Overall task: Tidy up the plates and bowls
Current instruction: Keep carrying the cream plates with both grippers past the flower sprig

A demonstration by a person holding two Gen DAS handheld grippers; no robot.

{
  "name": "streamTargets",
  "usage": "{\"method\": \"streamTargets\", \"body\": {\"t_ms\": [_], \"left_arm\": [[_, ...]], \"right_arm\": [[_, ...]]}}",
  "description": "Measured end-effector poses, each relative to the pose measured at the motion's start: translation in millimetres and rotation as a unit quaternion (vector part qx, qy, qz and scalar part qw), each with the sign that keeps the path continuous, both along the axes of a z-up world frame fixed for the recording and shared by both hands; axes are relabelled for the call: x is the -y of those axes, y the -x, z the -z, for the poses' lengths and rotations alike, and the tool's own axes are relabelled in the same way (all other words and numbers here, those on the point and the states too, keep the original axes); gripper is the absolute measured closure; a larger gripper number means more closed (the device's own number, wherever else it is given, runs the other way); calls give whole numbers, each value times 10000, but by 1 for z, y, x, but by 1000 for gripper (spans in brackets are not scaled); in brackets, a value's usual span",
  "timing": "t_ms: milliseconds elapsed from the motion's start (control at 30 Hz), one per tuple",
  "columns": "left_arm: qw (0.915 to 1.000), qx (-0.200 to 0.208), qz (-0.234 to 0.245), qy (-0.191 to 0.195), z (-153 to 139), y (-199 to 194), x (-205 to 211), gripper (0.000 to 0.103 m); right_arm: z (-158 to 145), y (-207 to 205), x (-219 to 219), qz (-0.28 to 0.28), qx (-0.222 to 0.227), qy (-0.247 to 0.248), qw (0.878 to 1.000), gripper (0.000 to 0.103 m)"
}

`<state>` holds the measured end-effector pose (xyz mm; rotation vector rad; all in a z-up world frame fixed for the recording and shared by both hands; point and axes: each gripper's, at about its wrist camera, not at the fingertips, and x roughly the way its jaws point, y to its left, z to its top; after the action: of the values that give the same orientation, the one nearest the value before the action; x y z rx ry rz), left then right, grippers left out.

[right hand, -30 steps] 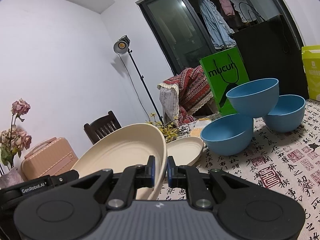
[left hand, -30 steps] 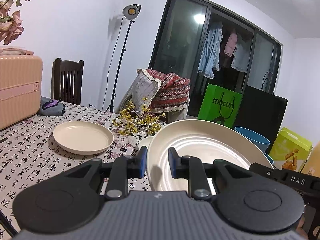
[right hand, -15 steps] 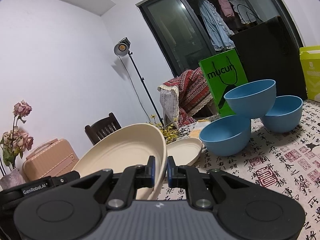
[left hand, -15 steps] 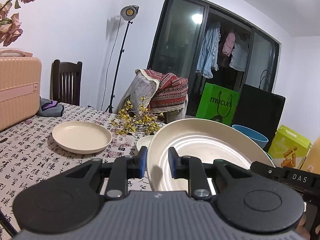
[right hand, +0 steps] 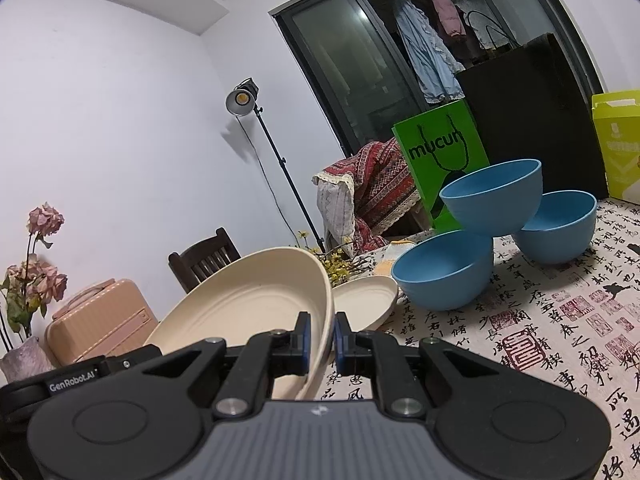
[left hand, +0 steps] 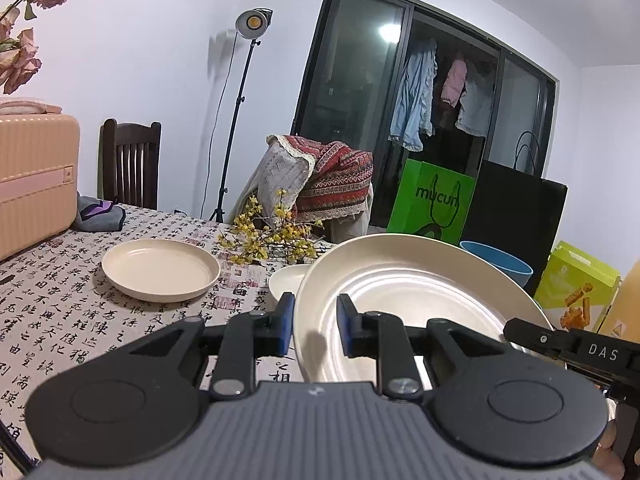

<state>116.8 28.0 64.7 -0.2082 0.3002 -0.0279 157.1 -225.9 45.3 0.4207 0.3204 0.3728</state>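
Grippers both engage one large cream plate (left hand: 404, 304), held tilted above the table (left hand: 48, 304). Left gripper (left hand: 311, 327): its two blue-padded fingers straddle the plate's near-left rim with a visible gap on the inner side, so the jaws stand apart, not closed on it. Right gripper (right hand: 321, 339): jaws pinched tight on the opposite rim, pads touching both faces.

On the calligraphy-print tablecloth, a second cream plate (left hand: 160, 270) lies flat to the left, well apart from the held one, with bare cloth around it. A smaller cream plate (right hand: 366, 304) sits just beyond the held rim, beside yellow flower sprigs (left hand: 268, 240). Three blue bowls (right hand: 490, 200) cluster to the right, one propped on the other two; open cloth lies in front of them. A pink suitcase (left hand: 36, 176) bounds the table's left side.
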Motion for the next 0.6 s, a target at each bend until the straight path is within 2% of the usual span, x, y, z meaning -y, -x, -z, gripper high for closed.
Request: {"method": "streamTargets", "body": {"t_ms": [600], "left_arm": [[9997, -156, 128, -151, 11, -4, 17, 81]], "right_arm": [[13, 2, 13, 154, -207, -34, 9997, 91]]}}
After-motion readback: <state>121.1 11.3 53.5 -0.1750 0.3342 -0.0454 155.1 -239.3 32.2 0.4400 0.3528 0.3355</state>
